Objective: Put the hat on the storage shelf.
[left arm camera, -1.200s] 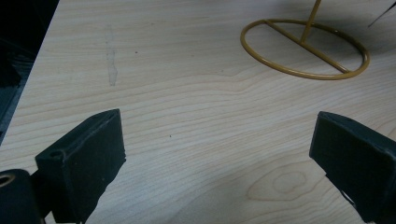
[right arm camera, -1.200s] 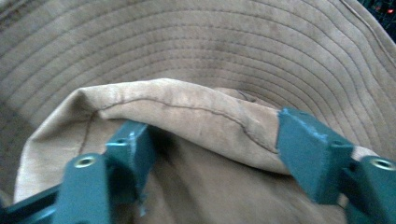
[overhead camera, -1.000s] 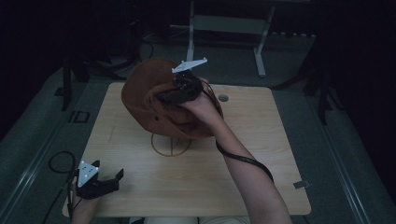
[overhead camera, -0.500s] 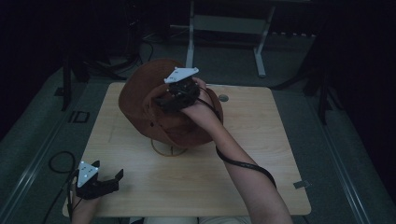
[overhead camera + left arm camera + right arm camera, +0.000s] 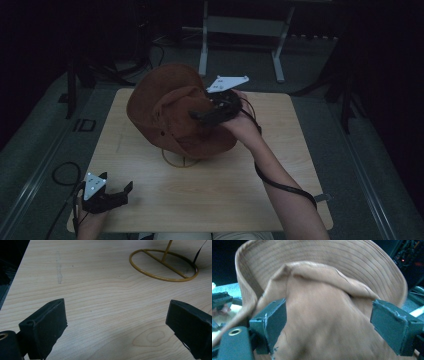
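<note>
Brown hat [image 5: 172, 112] sits mid-frame on its gold wire stand [image 5: 177, 161]; right gripper [image 5: 210, 116] hovers at its crown, jaws spread wide. Left gripper [image 5: 112, 195], lower left, gapes empty.

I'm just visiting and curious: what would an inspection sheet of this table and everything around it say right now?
Surface: light wooden table, with a faint smear in the left gripper view.
Job's things: brown hat sitting on a gold wire stand, whose ring base rests on the table.
Clutter: nothing seen.
Grippers: right gripper at the hat's crown, jaws wide apart with the fabric between them, not clamped; left gripper open at the near left corner, holding nothing.
Cables: a black cable trails along the right forearm; another loops off the table's left edge.
Surroundings: dark room, grey floor, a metal frame behind the table.
</note>
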Motion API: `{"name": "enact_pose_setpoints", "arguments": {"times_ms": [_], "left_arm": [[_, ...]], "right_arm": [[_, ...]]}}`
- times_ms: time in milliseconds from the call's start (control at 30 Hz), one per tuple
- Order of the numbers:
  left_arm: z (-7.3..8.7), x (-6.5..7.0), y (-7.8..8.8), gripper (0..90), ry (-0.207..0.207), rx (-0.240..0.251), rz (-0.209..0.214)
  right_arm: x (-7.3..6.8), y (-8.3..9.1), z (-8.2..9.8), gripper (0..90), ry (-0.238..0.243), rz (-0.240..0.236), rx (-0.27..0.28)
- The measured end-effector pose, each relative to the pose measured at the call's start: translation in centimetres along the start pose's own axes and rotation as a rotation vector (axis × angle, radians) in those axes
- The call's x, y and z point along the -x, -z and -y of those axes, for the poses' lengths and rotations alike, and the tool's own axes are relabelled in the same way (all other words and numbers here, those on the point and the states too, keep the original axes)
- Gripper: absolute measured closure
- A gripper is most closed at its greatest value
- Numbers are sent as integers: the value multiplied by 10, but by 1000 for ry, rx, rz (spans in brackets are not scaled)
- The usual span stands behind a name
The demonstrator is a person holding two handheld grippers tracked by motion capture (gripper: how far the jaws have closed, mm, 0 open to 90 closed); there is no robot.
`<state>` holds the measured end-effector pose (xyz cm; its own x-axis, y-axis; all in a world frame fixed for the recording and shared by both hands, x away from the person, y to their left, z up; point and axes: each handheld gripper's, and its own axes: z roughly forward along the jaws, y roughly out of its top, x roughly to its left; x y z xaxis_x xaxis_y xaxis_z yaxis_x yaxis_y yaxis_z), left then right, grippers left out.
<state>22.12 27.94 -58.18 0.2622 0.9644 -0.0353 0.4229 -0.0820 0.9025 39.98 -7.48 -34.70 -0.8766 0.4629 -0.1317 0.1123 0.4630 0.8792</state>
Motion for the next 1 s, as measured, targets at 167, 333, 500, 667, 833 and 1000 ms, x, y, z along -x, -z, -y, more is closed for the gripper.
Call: {"name": "enact_pose_setpoints", "arguments": {"times_ms": [167,333,500,667,833,1000], "left_arm": [[0,1,0,36,-1,-2,-4],[1,0,-1,36,2,-3,-5],[1,0,-1,36,0,-8,-6],[1,1,-2,36,-2,-12,-7],[1,0,-2,36,1,-11,-10],[1,1,-2,36,1,-11,-11]], "right_arm": [[14,28,26,136,-43,29,30],[25,50,50,137,-73,60,37],[33,69,75,137,-112,91,31],[37,83,95,137,-130,115,30],[41,97,122,137,-151,147,16],[41,107,152,137,-183,156,6]]}}
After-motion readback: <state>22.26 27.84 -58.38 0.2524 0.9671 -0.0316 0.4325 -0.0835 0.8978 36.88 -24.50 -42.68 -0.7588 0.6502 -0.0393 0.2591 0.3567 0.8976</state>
